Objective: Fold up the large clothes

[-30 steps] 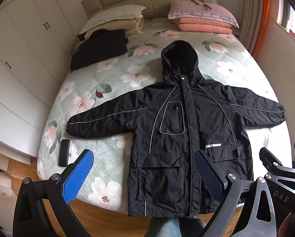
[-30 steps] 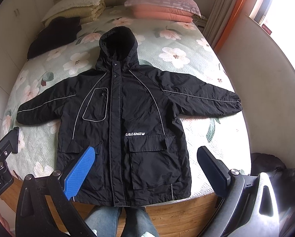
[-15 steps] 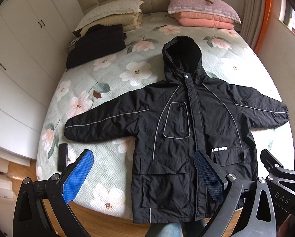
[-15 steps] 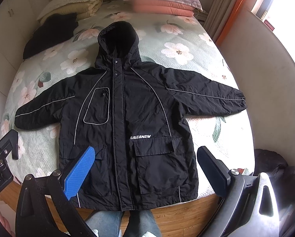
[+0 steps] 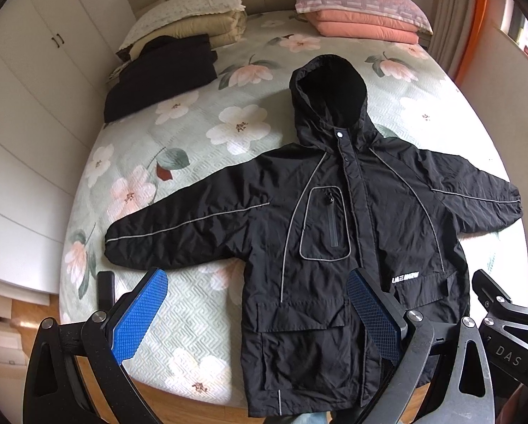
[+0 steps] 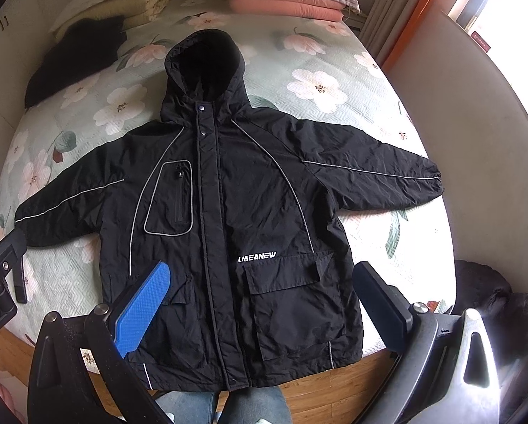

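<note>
We stand at the foot edge of the wide bed with the pale green floral quilt [image 5: 150,162], where the black hooded nylon jacket with grey piping [image 6: 235,190] lies face up, sleeves spread toward both side edges and hem hanging over the foot edge. Nothing looks folded yet, so we judge a sleeve should come first, pinched near the cuff and carried flat across the chest without dragging the body. Our left hand-held gripper [image 5: 255,305] and right hand-held gripper [image 6: 262,298] both hover wide apart, holding nothing.
</note>
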